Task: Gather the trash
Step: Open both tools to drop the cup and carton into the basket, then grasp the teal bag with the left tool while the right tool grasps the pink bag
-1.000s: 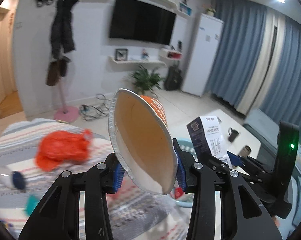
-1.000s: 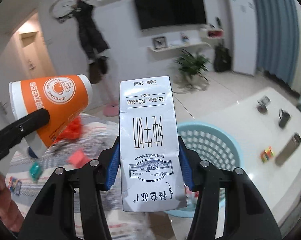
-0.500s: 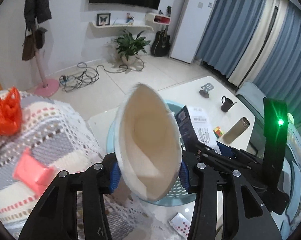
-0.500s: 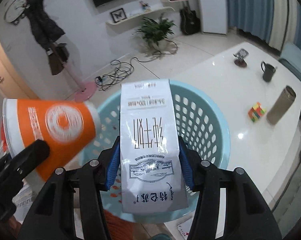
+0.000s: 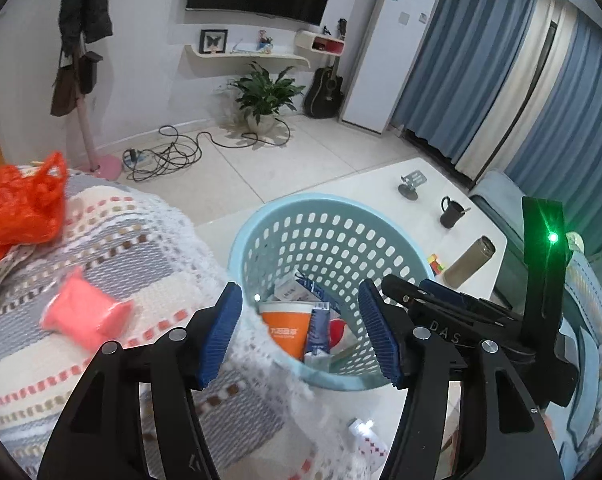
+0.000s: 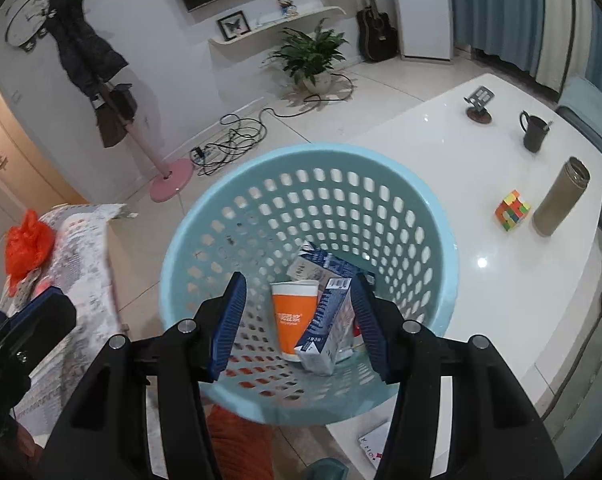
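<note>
Now both tongs are hanging empty over the blue basket (image 6: 441, 216), left tongs (image 5: 301, 334) opening, right tongs (image 6: 299, 322) standing apart, orange cup (image 6: 293, 320) and carton (image 6: 327, 330) lying inside toward six o'clock.

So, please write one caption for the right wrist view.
Open right gripper above the blue basket holding an orange cup and cartons.
</note>
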{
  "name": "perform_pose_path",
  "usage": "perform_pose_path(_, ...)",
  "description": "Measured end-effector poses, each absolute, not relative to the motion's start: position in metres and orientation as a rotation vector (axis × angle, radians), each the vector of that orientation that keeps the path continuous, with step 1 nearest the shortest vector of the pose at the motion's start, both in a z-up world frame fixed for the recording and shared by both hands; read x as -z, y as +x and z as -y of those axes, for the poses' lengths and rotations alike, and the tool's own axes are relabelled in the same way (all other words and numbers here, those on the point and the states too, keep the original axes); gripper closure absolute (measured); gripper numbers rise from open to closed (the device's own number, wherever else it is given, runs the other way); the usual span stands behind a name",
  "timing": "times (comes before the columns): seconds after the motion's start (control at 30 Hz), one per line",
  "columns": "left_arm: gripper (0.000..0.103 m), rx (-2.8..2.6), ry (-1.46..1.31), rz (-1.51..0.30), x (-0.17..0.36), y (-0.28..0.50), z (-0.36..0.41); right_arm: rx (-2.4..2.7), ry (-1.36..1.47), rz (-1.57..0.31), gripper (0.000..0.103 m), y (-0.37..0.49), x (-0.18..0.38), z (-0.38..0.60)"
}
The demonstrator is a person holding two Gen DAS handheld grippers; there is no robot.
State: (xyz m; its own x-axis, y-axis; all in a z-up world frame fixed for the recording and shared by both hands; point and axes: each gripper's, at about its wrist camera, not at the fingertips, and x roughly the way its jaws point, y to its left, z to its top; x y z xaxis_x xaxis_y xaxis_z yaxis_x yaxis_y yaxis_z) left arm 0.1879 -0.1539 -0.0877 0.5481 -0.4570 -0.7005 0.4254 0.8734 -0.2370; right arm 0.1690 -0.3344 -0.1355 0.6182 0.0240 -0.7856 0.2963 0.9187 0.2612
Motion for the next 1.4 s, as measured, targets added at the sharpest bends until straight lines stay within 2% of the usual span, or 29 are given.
perform_pose_path(0.43,0.044,0.325,-0.111,-0.682,0.03,0.136,0.042,-0.102,0.203,-0.766,0.052,0.151,0.059,0.214)
perform_pose_path(0.63,0.041,0.166,-0.099,-0.677,0.037,0.122,-0.03,-0.199,0.121,-0.792,0.052,0.159,0.065,0.159)
perform_pose_path(0.73,0.034,0.145,-0.084,-0.706,0.048,0.122,-0.06,-0.24,0.087,-0.826,0.052,0.169,0.074,0.139)
perform_pose_path(0.8,0.034,0.103,-0.081,-0.727,0.057,0.125,-0.077,-0.25,0.075,-0.852,0.052,0.177,0.081,0.132)
perform_pose_path(0.97,0.034,0.095,-0.083,-0.798,0.08,0.14,-0.095,-0.24,0.003,-0.884,0.039,0.191,0.095,0.113)
perform_pose_path(1.13,0.034,0.081,-0.08,-0.848,0.092,0.153,-0.092,-0.238,-0.047,-0.916,0.032,0.199,0.106,0.107)
perform_pose_path(1.4,0.041,0.059,-0.027,-0.878,0.098,0.162,-0.083,-0.24,-0.098,-0.94,0.028,0.217,0.113,0.098)
